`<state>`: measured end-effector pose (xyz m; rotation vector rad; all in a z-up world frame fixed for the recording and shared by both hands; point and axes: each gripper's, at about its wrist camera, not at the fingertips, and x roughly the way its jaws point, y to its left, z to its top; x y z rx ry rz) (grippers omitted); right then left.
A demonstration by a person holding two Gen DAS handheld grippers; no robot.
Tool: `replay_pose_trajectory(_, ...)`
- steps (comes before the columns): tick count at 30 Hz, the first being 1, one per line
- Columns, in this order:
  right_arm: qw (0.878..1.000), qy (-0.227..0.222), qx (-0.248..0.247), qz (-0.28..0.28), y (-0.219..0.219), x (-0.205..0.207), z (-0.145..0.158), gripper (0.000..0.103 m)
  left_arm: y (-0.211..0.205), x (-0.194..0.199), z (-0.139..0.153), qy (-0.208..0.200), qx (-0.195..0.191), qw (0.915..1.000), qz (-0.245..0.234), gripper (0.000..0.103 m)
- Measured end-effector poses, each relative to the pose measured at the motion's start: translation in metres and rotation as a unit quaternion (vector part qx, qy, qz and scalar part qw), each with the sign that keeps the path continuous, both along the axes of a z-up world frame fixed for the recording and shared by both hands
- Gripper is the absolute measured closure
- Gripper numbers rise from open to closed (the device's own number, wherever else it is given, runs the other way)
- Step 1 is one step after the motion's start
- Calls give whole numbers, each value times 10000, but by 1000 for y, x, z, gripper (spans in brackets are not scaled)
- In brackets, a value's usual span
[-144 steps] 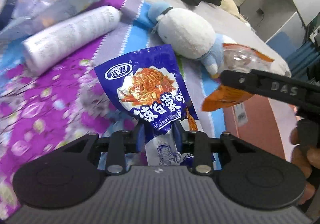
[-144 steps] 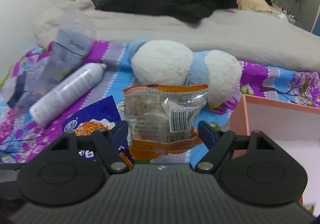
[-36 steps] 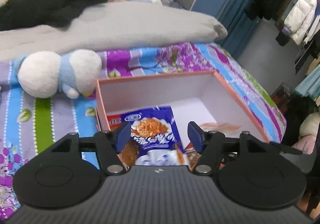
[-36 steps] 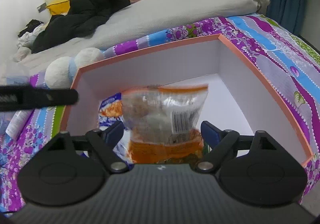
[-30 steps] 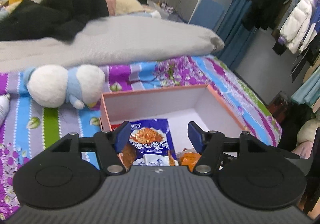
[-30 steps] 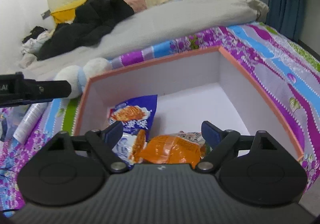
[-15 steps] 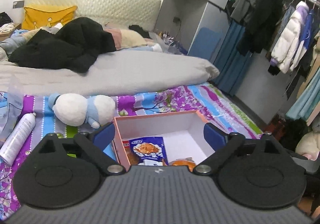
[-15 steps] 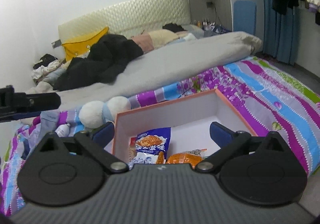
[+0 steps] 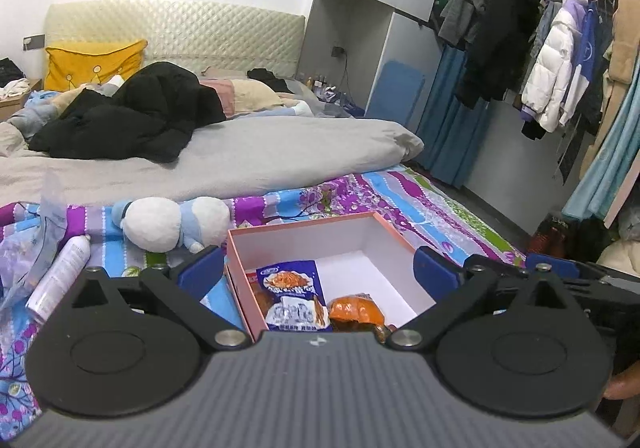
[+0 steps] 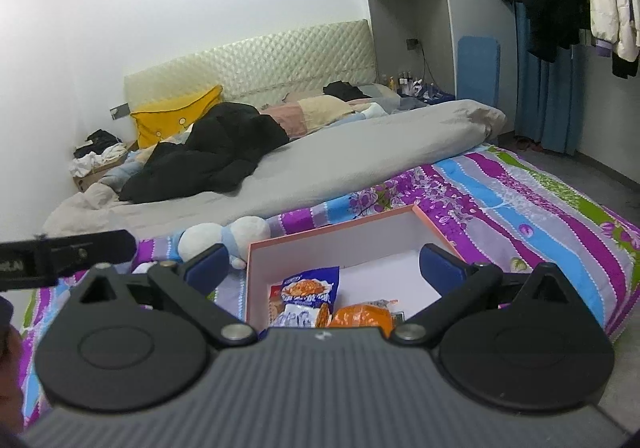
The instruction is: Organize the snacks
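Observation:
A pink box (image 9: 300,226) with white inner walls lies on the flowered bedspread, below and ahead of both grippers. A blue snack packet (image 9: 290,282) and an orange snack packet (image 9: 354,310) lie in its near end. My left gripper (image 9: 318,268) hangs well above the box, its jaws still opening, nothing between them. In the right wrist view the same box (image 10: 332,232) holds the blue packet (image 10: 308,288) and the orange packet (image 10: 360,316). My right gripper (image 10: 324,266) is wide open and empty above them.
A white and blue plush toy (image 9: 168,224) lies left of the box, with a white spray can (image 9: 60,280) and a clear bag further left. A grey duvet (image 9: 260,156) and black clothes cover the bed behind. Coats hang at the right, above the floor.
Both grippers let go of their packets, which now lie in the box. Both have opened wide and drawn up and back, so the box looks smaller.

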<state>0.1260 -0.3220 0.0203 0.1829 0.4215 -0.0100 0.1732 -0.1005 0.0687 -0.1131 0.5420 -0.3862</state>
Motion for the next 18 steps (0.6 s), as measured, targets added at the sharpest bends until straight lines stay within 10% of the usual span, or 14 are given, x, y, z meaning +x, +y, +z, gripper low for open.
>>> replay_pose_trajectory(18, 9998, 9, -79, -175, 14, -59, -16, 0, 11, -77, -8, 38, 102, 9998, 181, 0)
